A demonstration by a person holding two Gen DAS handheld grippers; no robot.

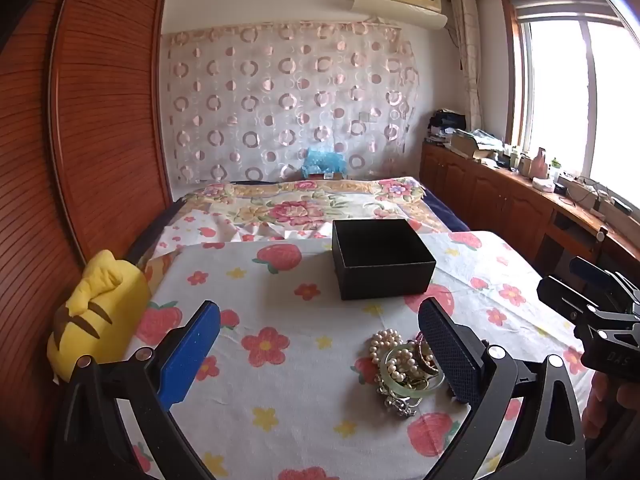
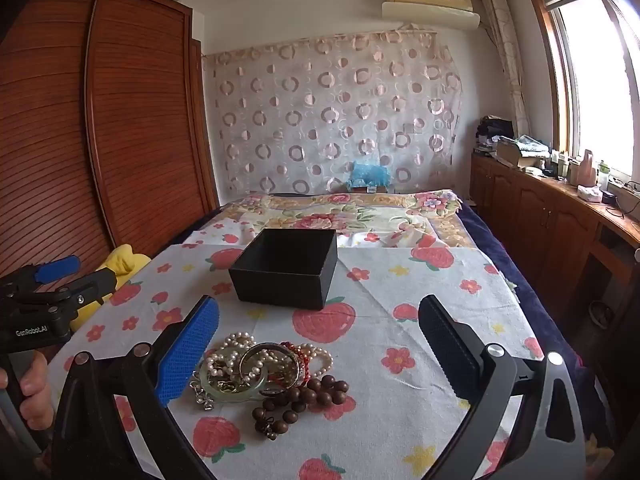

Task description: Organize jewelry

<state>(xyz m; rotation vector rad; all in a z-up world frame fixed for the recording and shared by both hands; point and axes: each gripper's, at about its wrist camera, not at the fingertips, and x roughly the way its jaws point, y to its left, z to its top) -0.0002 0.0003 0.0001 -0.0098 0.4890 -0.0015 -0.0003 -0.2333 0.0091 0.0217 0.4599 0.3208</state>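
A heap of jewelry (image 2: 260, 372) lies on the strawberry-print cloth: pearl strands, a pale green bangle (image 2: 234, 384), a red cord bracelet and dark wooden beads (image 2: 300, 400). Behind it stands an open black box (image 2: 286, 276), empty as far as I see. My right gripper (image 2: 320, 344) hangs open above the heap, its blue left finger beside the pearls. In the left wrist view the heap (image 1: 404, 372) sits just inside the right finger of my open left gripper (image 1: 320, 344), with the black box (image 1: 382, 258) beyond. Neither gripper holds anything.
A yellow plush toy (image 1: 96, 312) lies at the cloth's left edge by the wooden wardrobe (image 1: 80, 120). A flowered bed cover (image 1: 304, 204) stretches behind the box. Wooden cabinets (image 2: 540, 216) with clutter line the right wall under the window.
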